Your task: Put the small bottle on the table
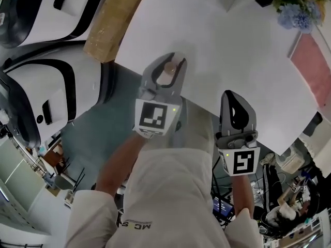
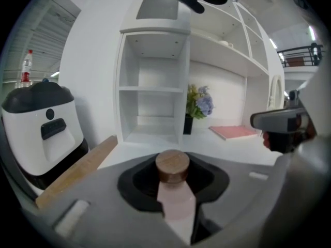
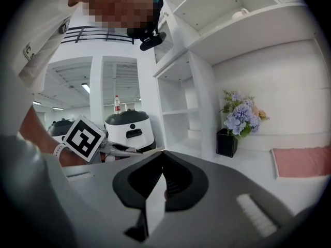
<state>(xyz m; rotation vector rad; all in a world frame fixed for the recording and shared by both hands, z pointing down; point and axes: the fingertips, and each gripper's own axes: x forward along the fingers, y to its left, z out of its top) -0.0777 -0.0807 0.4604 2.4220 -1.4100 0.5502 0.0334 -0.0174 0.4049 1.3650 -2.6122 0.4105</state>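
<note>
Holding small bottle (image 2: pixel 175 205), left claw (image 1: pixel 168 62) (wooden cap (image 2: pixel 172 165)).

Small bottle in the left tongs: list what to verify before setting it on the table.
1. Grip: left tongs shut on the small bottle, below its wooden cap: ok.
2. Orientation: cap uppermost: ok.
3. Landing spot: bare white table ahead of the bottle: ok.
4. Other hand: right tongs shut, empty, off to the side: ok.
5. Gap between bottle base and table: cannot tell.
</note>
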